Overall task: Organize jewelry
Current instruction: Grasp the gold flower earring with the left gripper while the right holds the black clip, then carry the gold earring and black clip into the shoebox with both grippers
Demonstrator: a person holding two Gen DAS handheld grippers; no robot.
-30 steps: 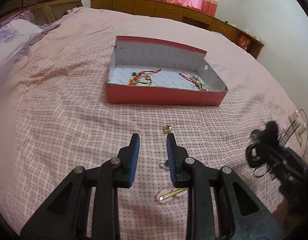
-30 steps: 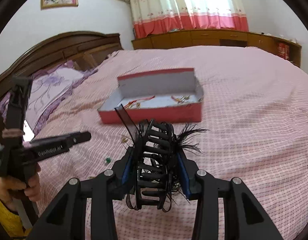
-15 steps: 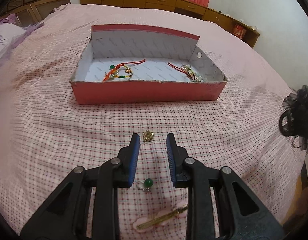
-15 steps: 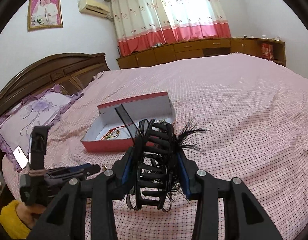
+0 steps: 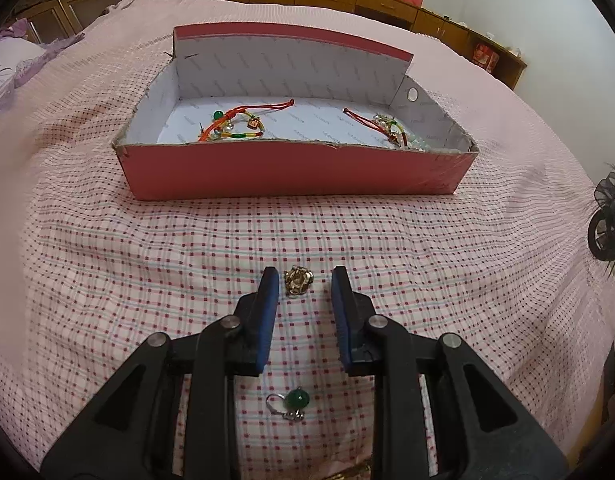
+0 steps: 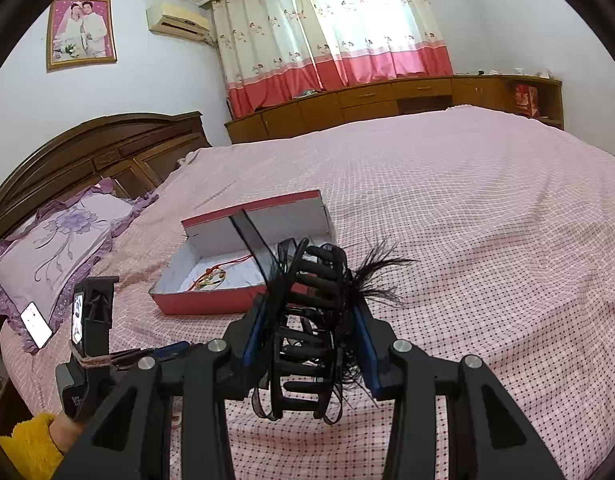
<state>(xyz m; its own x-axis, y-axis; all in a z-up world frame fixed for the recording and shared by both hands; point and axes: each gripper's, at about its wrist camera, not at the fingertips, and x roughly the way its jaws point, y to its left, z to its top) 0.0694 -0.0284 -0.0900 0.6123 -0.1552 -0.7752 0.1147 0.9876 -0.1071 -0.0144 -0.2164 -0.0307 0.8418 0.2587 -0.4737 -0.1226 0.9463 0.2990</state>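
A small gold ring [image 5: 298, 280] lies on the checked bedspread just ahead of my left gripper [image 5: 305, 280], between its blue fingertips, which stand apart and do not touch it. A green-bead earring [image 5: 293, 401] rests under the gripper body. The red box [image 5: 291, 178] ahead holds cord bracelets at its left [image 5: 235, 124] and right [image 5: 387, 126]. My right gripper [image 6: 311, 300] is shut on a black feathered hair claw [image 6: 307, 320], held above the bed. The red box [image 6: 211, 304] lies beyond it.
A gold hair clip [image 5: 351, 472] peeks in at the bottom edge. A purple pillow [image 6: 55, 248] with a phone [image 6: 36, 324] and a wooden headboard [image 6: 107, 148] are to the left. A hand in a yellow sleeve [image 6: 31, 444] holds the other gripper. Wooden cabinets [image 6: 387, 100] line the far wall.
My left gripper has moved forward and down toward the red box, so the gold ring now sits between its fingertips. My right gripper with the hair claw has drifted and tilted up.
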